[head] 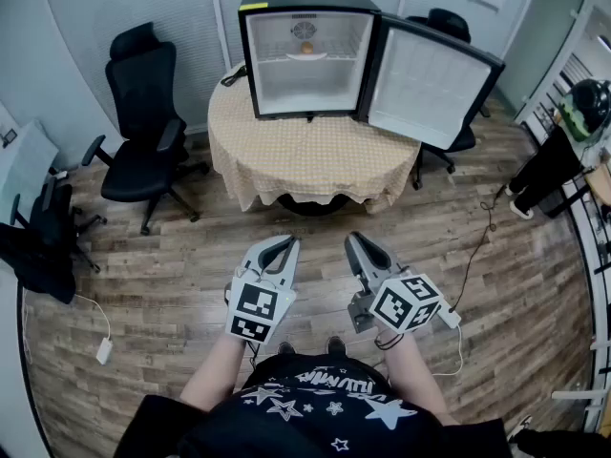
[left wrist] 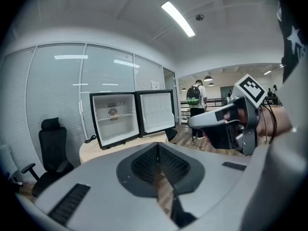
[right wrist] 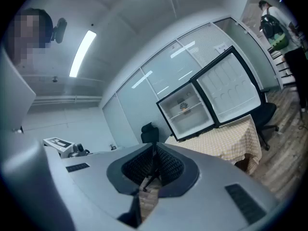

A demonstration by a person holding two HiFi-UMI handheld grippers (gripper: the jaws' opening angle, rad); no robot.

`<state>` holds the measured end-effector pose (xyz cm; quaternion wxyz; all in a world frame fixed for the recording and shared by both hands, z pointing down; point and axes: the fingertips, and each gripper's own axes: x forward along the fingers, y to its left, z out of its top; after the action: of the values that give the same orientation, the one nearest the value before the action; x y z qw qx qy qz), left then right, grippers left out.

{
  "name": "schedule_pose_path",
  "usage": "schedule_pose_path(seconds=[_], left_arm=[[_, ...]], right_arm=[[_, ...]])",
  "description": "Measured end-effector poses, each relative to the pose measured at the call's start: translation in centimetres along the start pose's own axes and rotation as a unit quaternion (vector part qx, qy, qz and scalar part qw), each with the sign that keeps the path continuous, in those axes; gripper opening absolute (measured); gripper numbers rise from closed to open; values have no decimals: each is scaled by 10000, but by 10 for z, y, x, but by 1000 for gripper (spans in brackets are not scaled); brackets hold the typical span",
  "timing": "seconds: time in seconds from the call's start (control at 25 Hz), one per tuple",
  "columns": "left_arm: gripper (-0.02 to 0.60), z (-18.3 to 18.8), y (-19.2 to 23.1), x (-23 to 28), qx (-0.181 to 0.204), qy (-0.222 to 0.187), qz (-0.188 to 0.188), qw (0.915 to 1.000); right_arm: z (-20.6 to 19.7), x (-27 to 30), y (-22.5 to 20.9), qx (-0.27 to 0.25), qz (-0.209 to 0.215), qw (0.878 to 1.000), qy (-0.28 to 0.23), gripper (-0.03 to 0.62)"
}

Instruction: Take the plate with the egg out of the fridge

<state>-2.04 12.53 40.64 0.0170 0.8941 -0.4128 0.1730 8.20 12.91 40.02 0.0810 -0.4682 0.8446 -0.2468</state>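
A small black fridge [head: 256,60] stands on a round table [head: 305,165] with a checked cloth, and its door [head: 431,86] is swung open to the right. On the upper shelf lies a white plate with an egg [head: 306,53], also small in the left gripper view [left wrist: 113,112] and the right gripper view [right wrist: 183,107]. My left gripper [head: 288,244] and right gripper [head: 354,240] hang side by side over the wooden floor, well short of the table. Both are shut with nothing between the jaws.
A black office chair [head: 143,132] stands left of the table, and another chair [head: 449,25] behind the fridge door. A person [head: 563,146] stands at the far right. A white adapter [head: 103,351] with its cable lies on the floor at the left.
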Motion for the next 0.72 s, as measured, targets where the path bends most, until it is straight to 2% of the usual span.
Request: schedule_pose_path(seconds=[0.4,0.6,0.72], left_arm=[[8,-10,12,-14,-131,-29,106,9999],[8,-14,9,-27,-167,-112,49,9998],[8,-19,13,-41,-143,-121,94,9998]], right_arm=[[-11,3,5,-15,2,10000,-34,40],[1,1,24,-31,391,9979,-512,41],[-2,2,39,-232,499,9971,-527,41]])
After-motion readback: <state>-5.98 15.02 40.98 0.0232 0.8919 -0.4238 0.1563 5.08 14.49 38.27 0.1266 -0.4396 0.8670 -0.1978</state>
